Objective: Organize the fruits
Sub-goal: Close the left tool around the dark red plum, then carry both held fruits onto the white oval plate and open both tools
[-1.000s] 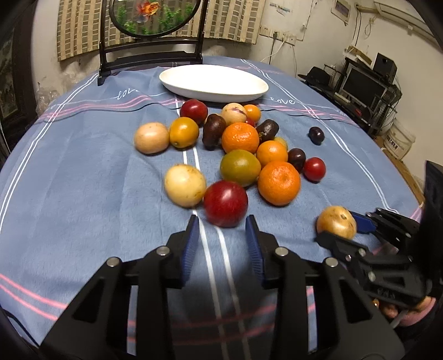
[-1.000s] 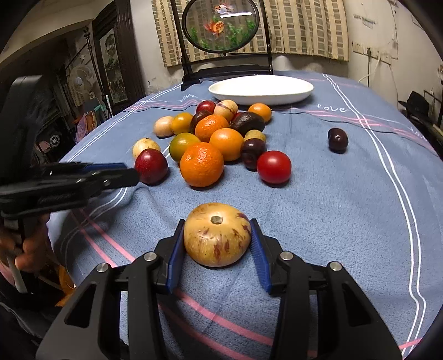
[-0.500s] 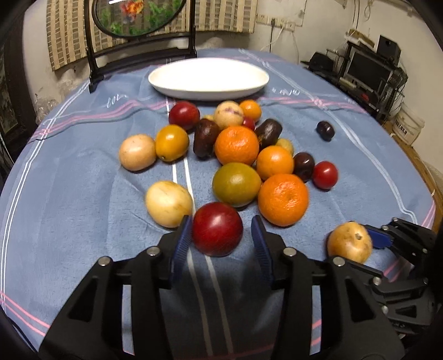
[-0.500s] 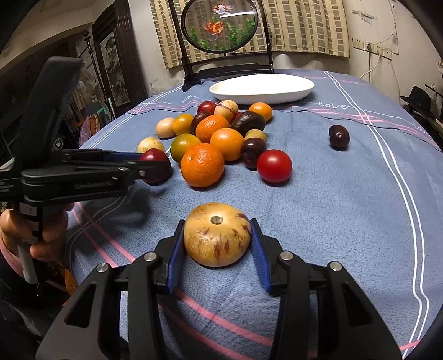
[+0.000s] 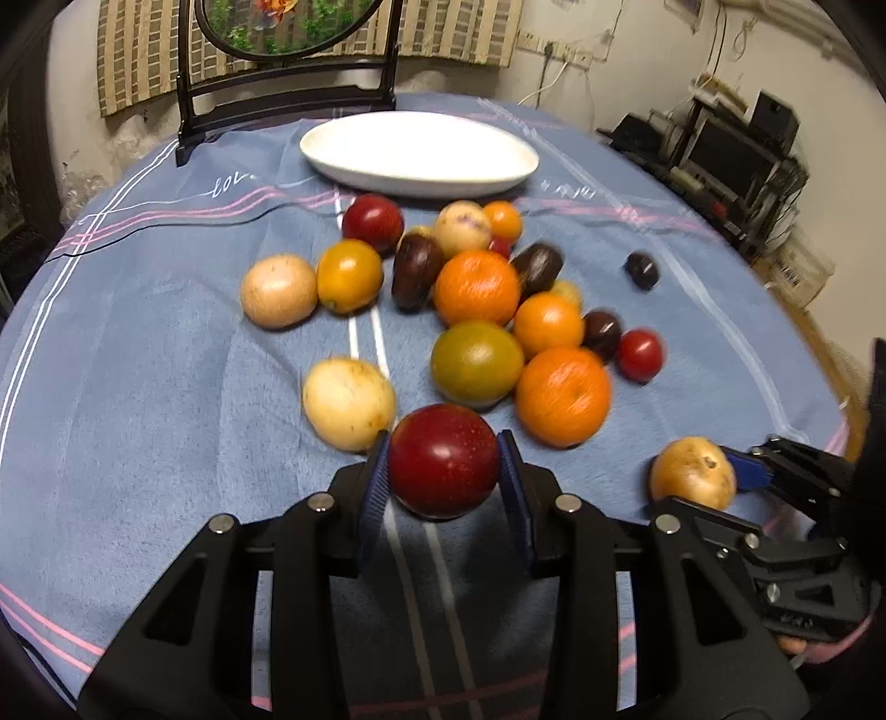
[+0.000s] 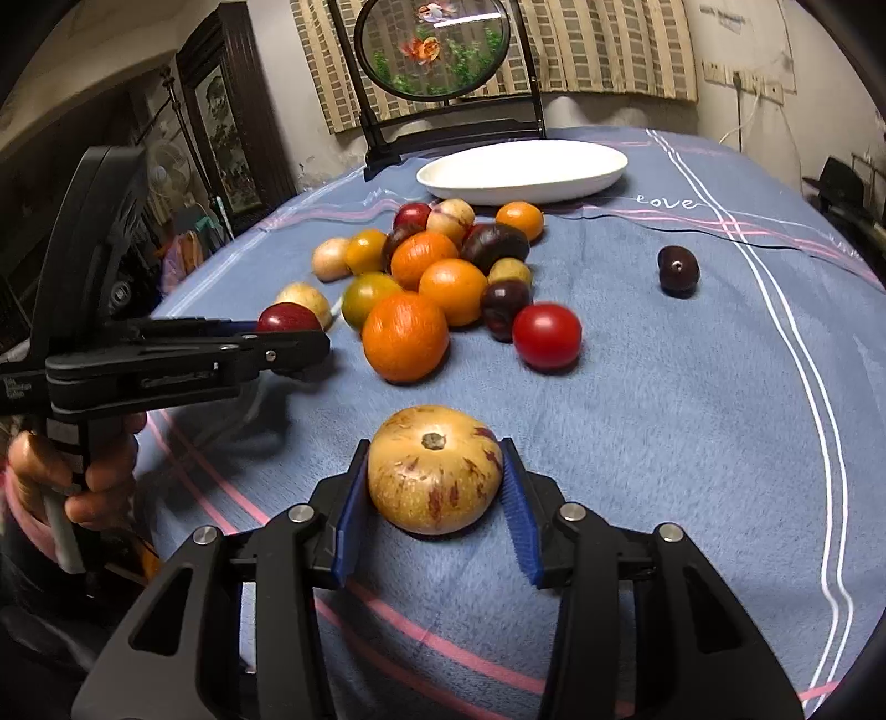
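Observation:
My left gripper (image 5: 443, 471) has its jaws closing on a dark red round fruit (image 5: 443, 459), and both blue pads touch its sides at the near edge of the fruit pile. The right wrist view shows the same red fruit (image 6: 285, 320) at that gripper's tips (image 6: 310, 346). My right gripper (image 6: 434, 487) is shut on a yellow fruit with purple streaks (image 6: 434, 476), which rests on the blue cloth; it appears again in the left wrist view (image 5: 692, 471). A white oval plate (image 5: 421, 152) lies empty at the far side.
Several oranges, tomatoes, dark plums and pale yellow fruits cluster mid-table, with a pale fruit (image 5: 349, 404) right beside the left finger and a big orange (image 5: 562, 396) to its right. One dark plum (image 6: 676, 268) lies apart. A round framed screen (image 6: 437, 47) stands behind the plate.
My left gripper moved forward, opened around the red fruit and closed until its pads met it. The right gripper kept its hold on the streaked yellow fruit without moving.

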A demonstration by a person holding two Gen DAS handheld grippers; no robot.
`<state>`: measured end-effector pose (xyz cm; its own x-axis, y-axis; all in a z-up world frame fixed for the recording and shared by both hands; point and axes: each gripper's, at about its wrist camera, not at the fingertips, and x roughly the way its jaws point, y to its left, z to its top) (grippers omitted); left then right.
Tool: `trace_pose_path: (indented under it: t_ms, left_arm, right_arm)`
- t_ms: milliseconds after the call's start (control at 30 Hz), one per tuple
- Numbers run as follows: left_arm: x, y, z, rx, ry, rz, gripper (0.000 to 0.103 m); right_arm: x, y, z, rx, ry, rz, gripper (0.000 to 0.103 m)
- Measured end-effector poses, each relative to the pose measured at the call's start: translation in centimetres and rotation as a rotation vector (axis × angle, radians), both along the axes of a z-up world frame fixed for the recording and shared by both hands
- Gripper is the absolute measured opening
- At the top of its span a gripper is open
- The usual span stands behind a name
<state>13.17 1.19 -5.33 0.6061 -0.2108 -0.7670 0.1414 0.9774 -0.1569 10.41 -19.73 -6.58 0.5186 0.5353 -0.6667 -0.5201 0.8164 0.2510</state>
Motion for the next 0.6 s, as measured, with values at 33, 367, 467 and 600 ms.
trace_pose_path:
  t_ms: [33,367,467,600]
  left_arm:
    - [0.2,0.3,0.7,-0.024,-0.008,-0.006,0.038]
    - [9.4,0.5,7.5,-0.037,-0.126,-0.037,0.038]
    - [15.2,0.7,7.7,-0.005,-0.123,0.001,0.038]
    - [21.5,1.7,5.6,0.043,-0.061,0.048,0.038]
  right_arm:
    - [0.3,-0.1,0.6,0.014,0.001,0.008,0.045]
    - [9.7,1.3,7.9,0.058,-0.113,-0.025,0.045]
    - [15.7,2.7,7.7,0.021,-0.082,-0.089,0.045]
    - [22.8,5.0,5.9,-0.056,-0.004,-0.113,0.045]
